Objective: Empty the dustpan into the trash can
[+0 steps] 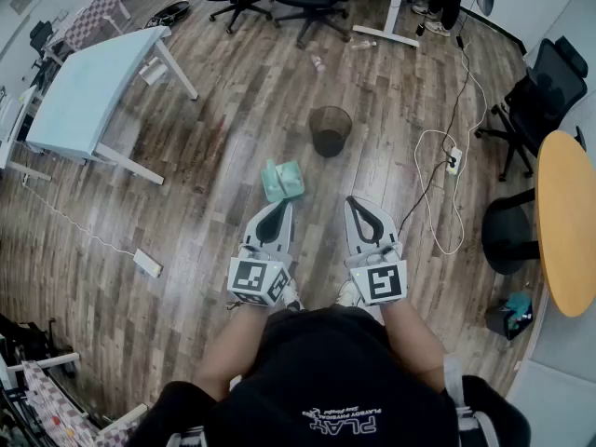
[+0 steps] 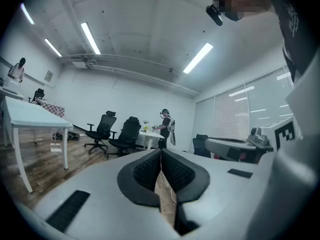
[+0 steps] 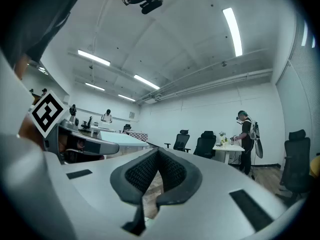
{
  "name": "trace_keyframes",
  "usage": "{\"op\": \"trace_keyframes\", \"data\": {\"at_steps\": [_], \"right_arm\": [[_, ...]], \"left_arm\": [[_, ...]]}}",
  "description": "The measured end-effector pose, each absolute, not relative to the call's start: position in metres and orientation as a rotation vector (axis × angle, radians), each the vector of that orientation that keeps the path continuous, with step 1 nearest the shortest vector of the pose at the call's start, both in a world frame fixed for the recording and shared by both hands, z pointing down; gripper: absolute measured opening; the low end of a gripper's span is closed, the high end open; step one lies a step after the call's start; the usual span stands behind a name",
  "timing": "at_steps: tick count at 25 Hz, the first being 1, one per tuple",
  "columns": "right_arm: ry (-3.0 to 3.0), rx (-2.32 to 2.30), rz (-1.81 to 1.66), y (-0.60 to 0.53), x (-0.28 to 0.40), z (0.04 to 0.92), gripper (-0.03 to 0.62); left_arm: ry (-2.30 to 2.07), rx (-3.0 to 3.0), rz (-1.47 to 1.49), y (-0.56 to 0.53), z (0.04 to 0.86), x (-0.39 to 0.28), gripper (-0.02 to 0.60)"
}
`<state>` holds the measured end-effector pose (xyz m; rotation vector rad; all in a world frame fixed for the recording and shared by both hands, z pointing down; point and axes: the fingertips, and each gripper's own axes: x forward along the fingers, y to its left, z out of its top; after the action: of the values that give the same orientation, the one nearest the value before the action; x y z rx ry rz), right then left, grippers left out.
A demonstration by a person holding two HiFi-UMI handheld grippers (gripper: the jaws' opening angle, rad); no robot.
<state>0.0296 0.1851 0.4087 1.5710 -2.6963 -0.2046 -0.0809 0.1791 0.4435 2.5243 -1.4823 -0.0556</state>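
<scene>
A teal dustpan (image 1: 282, 181) lies on the wood floor just ahead of me. Beyond it stands a dark mesh trash can (image 1: 330, 130), upright and a short way off. My left gripper (image 1: 279, 205) is held level with its tip just short of the dustpan's near edge, jaws shut and empty. To its right my right gripper (image 1: 356, 200) is level too, shut with nothing in it. In the left gripper view the left gripper (image 2: 161, 151) shows its pads meeting, and the right gripper (image 3: 158, 151) looks the same in its own view. Neither gripper view shows the dustpan or the can.
A light blue table (image 1: 93, 91) stands at the left and a round wooden table (image 1: 568, 222) at the right, with office chairs (image 1: 535, 101) near it. A white cable with a power strip (image 1: 453, 161) runs over the floor right of the can. A person (image 3: 246, 139) stands at a far desk.
</scene>
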Motion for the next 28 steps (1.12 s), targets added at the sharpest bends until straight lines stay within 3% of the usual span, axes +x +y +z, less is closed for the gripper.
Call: {"op": "trace_keyframes", "data": {"at_steps": [13, 28], "right_arm": [[-2.739, 1.583, -0.352, 0.158, 0.034, 0.385, 0.021], [-2.843, 1.467, -0.152, 0.139, 0.076, 0.409, 0.022]], "left_arm": [[-1.677, 2.525, 0.077, 0.148, 0.436, -0.083, 0.023], [-1.859, 2.418, 0.261, 0.140, 0.456, -0.071, 0.023]]}}
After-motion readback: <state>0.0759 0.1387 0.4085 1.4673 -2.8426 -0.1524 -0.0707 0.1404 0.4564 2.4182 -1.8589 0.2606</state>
